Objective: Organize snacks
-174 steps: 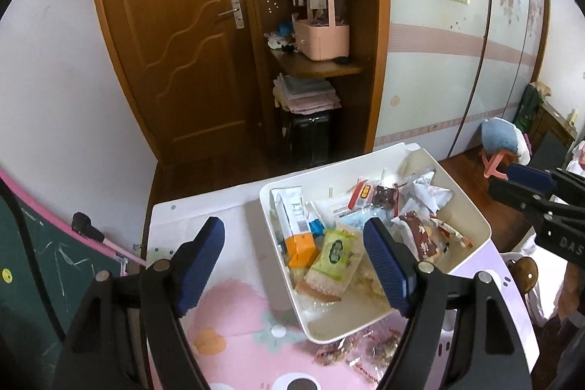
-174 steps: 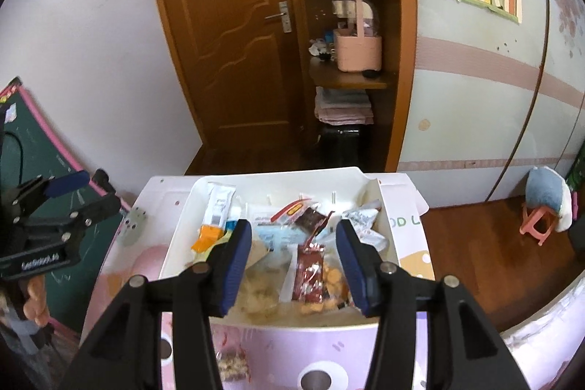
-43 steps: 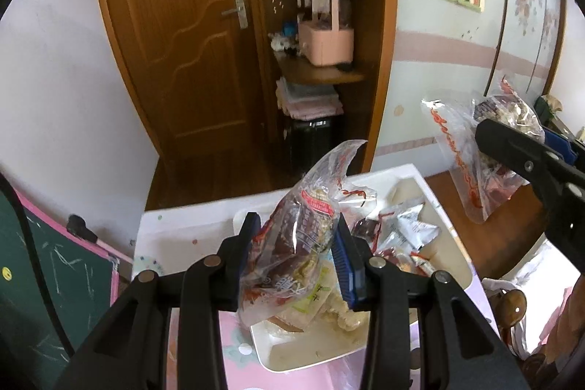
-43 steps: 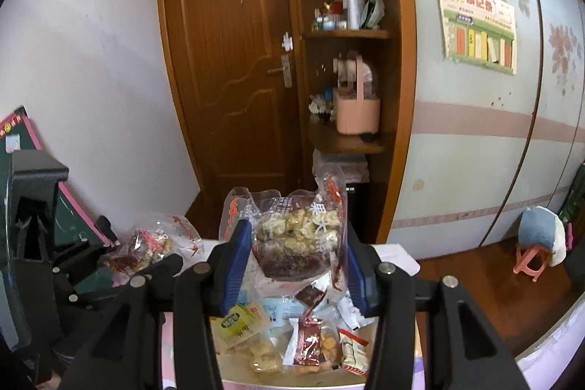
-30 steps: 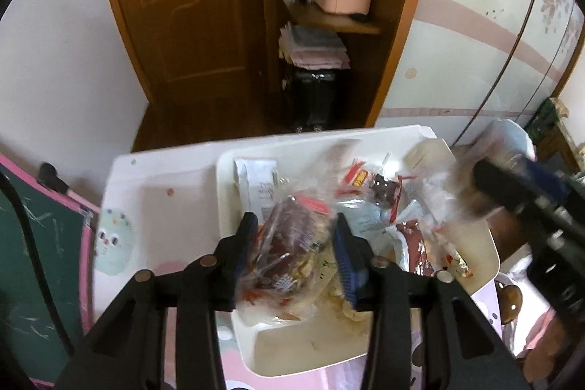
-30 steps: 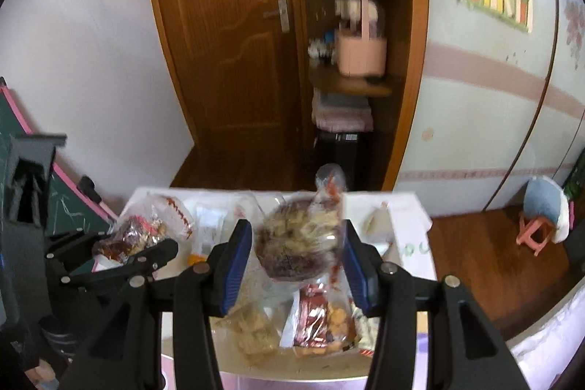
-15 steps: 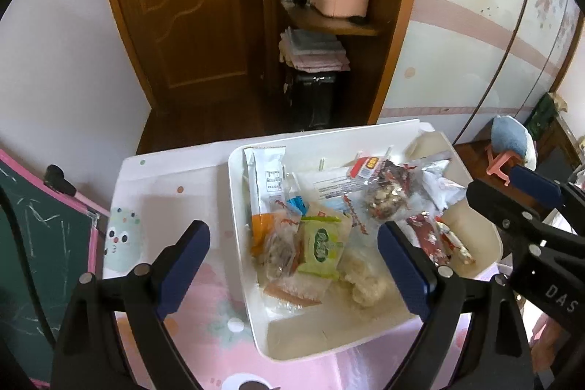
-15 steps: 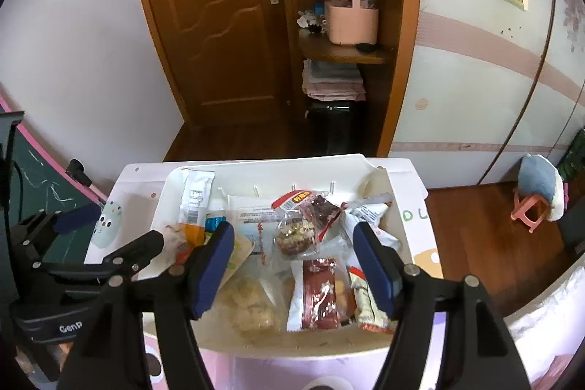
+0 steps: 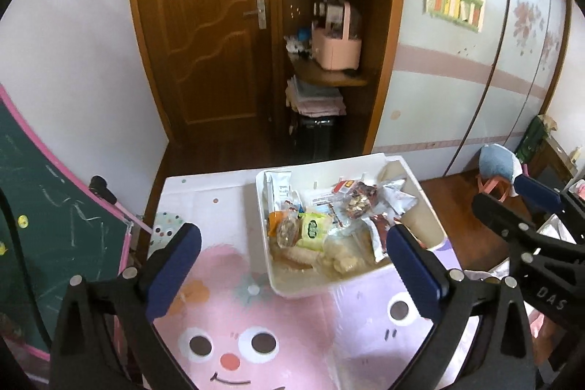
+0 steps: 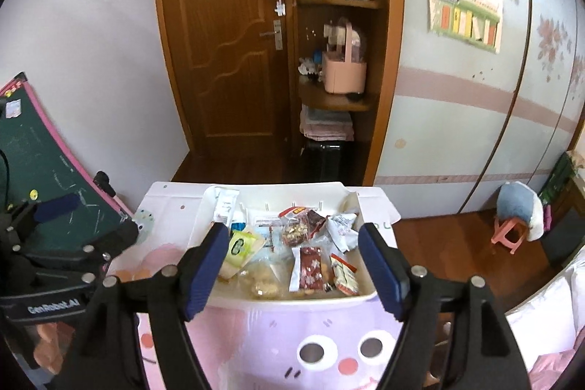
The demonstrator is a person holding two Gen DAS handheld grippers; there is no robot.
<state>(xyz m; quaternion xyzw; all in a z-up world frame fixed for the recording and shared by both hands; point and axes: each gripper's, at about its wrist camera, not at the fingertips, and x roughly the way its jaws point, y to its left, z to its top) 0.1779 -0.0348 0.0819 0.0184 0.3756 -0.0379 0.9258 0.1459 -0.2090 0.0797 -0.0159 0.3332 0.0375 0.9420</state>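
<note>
A white bin (image 9: 289, 284) stands on the pink cartoon table cover (image 9: 234, 346) and holds several snack packets: a green packet (image 9: 312, 231), a clear bag of nuts (image 9: 360, 201) and a red packet (image 10: 310, 267). The bin also shows in the right wrist view (image 10: 292, 299). My left gripper (image 9: 296, 275) is open and empty, held above the table in front of the bin. My right gripper (image 10: 294, 267) is open and empty, held above the bin's near edge. Each gripper shows in the other's view, the right one (image 9: 526, 218) at the right and the left one (image 10: 73, 233) at the left.
A green chalkboard (image 9: 40, 207) with a pink frame leans at the table's left. Behind the table are a wooden door (image 9: 204, 24) and open shelves with a pink basket (image 9: 336, 42). A small pink stool (image 10: 512, 236) stands on the floor at the right.
Both grippers carried clear snack bags, dropped them into the bin and opened. Since half a second ago both have pulled back and up from the bin, still open.
</note>
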